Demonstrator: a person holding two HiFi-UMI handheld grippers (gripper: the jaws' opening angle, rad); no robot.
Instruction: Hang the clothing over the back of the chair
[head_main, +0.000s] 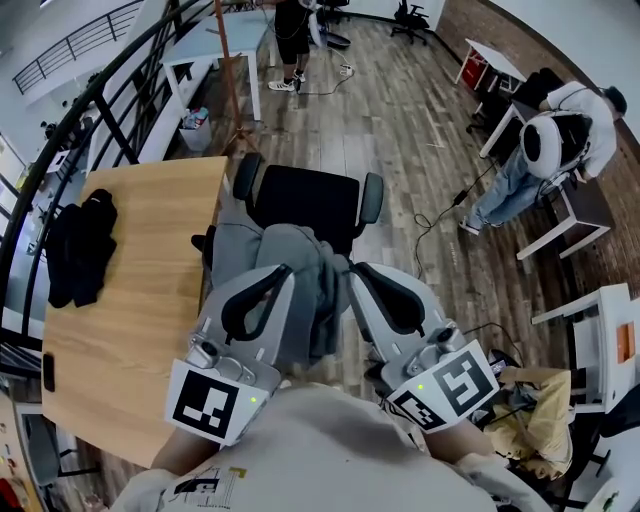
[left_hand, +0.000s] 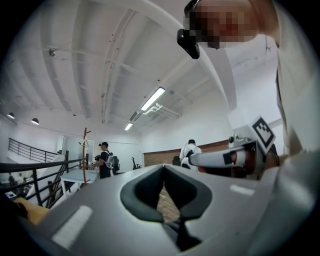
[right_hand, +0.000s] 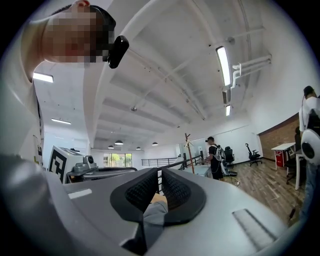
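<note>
Above the black padded office chair (head_main: 305, 200), a thick, crumpled grey garment (head_main: 300, 275) hangs in loose folds between both tongs. The right tongs (right_hand: 156, 186) pinch a grey fold of it. The left tongs (left_hand: 162, 184) are pressed together just beside it.

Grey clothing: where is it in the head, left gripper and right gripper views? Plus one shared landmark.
Head view: grey clothing at centre, bunched between left gripper and right gripper.
Left gripper view: not clearly in it; floor shows between the fingers.
Right gripper view: low centre, grey clothing pinched between the fingers.
Shared landmark: wooden coat stand, head view upper left; left gripper view left; right gripper view right of centre.
</note>
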